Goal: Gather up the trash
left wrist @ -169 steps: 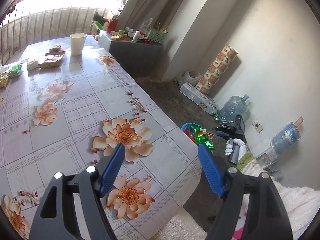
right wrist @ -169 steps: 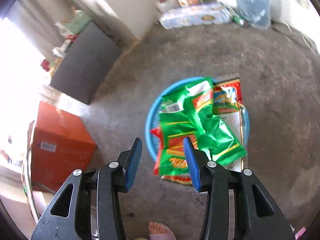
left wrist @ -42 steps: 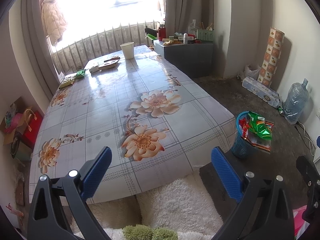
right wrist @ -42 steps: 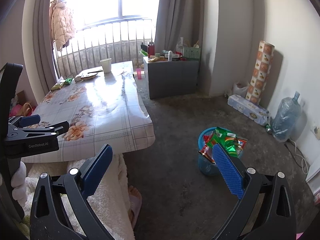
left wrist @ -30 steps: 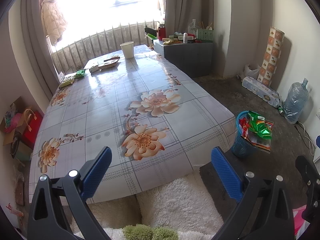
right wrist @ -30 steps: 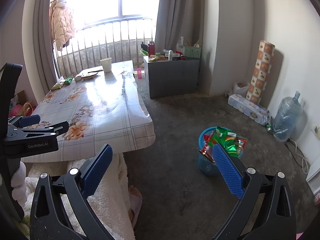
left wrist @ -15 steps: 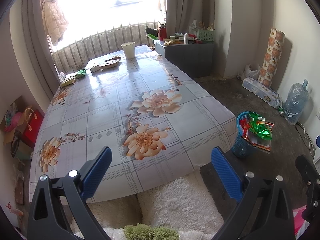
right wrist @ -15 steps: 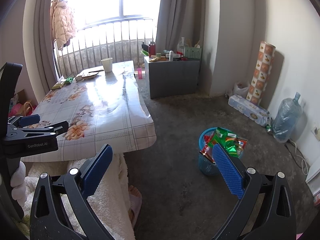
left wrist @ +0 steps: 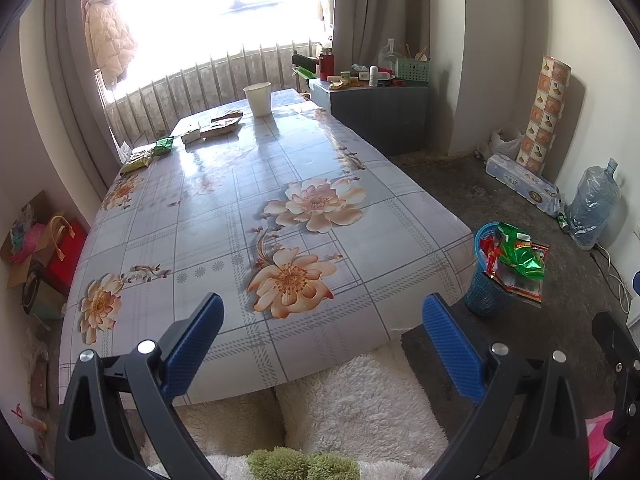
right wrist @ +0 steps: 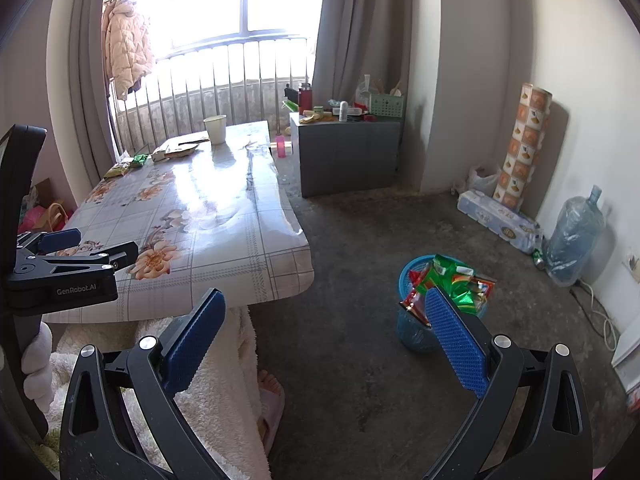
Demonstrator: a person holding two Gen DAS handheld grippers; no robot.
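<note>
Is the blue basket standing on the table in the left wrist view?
No, the blue basket stands on the floor beside the table, stuffed with wrappers.

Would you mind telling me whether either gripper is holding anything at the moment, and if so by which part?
Nothing is held. The left gripper and the right gripper both stand wide open with nothing between their blue pads.

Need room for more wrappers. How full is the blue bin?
Overfull: wrappers stick up above the bin rim and spill over one side.
</note>
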